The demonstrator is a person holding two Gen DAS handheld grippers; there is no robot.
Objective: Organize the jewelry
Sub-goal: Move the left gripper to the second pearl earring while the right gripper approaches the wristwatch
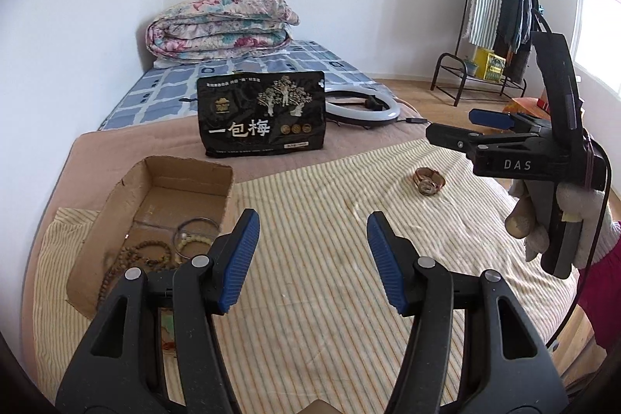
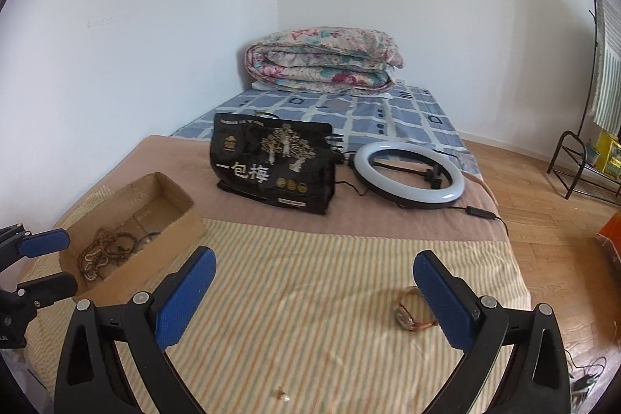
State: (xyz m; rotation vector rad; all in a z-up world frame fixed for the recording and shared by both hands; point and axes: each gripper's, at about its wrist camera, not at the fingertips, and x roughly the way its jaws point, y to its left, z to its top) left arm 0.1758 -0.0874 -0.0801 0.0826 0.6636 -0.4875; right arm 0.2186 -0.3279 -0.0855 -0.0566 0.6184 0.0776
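Note:
A brown-strapped wristwatch [image 1: 429, 181] lies alone on the striped cloth; in the right wrist view the watch [image 2: 408, 314] sits just left of my right fingertip. An open cardboard box [image 1: 116, 204] at the left holds bead strings [image 1: 143, 258] and thin bangles [image 1: 196, 233]; the box [image 2: 170, 239] also shows in the right wrist view. My left gripper [image 1: 313, 262] is open and empty, beside the box. My right gripper [image 2: 312, 297] is open and empty; it also shows at the right of the left wrist view [image 1: 458, 129], above and beyond the watch.
A black snack bag [image 1: 262, 115] stands upright behind the cloth. A ring light [image 2: 409, 173] with its cable lies on the blanket. A folded floral quilt [image 2: 324, 61] sits at the bed's head. A clothes rack [image 1: 500, 26] stands on the wooden floor to the right.

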